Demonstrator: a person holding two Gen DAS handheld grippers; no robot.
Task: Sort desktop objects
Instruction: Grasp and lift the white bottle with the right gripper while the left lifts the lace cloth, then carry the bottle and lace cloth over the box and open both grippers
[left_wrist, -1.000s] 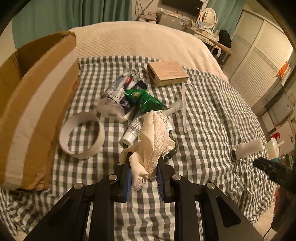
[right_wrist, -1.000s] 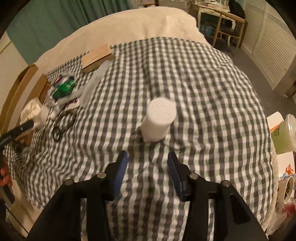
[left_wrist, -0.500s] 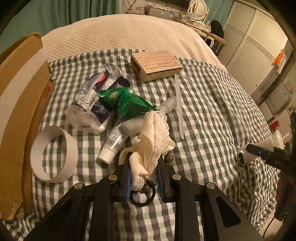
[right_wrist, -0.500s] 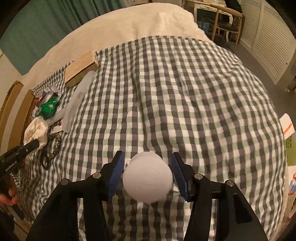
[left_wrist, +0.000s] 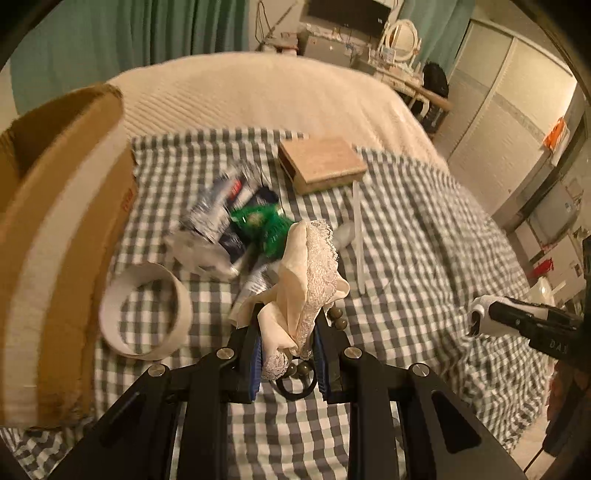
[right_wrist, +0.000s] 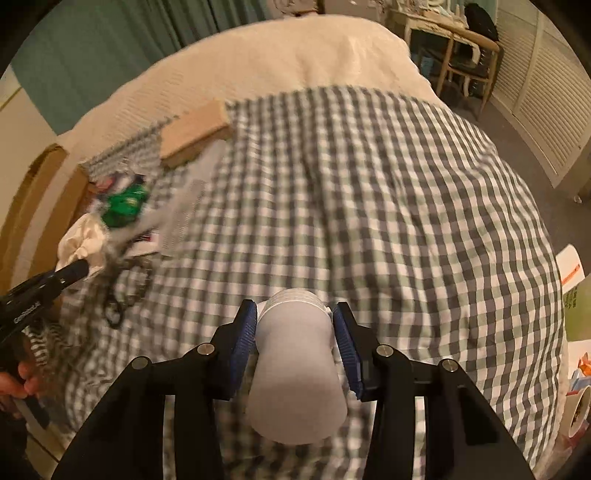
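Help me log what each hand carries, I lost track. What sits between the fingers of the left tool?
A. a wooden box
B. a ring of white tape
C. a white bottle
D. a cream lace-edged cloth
D: the left tool is clamped on the cream lace-edged cloth, while the tape ring and wooden box lie on the checked cover.

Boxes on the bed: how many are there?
2. A big cardboard box stands at the left edge of the checked cloth, and a small flat brown box lies at the cloth's far side. The blurred pile of clutter between them could hide something smaller.
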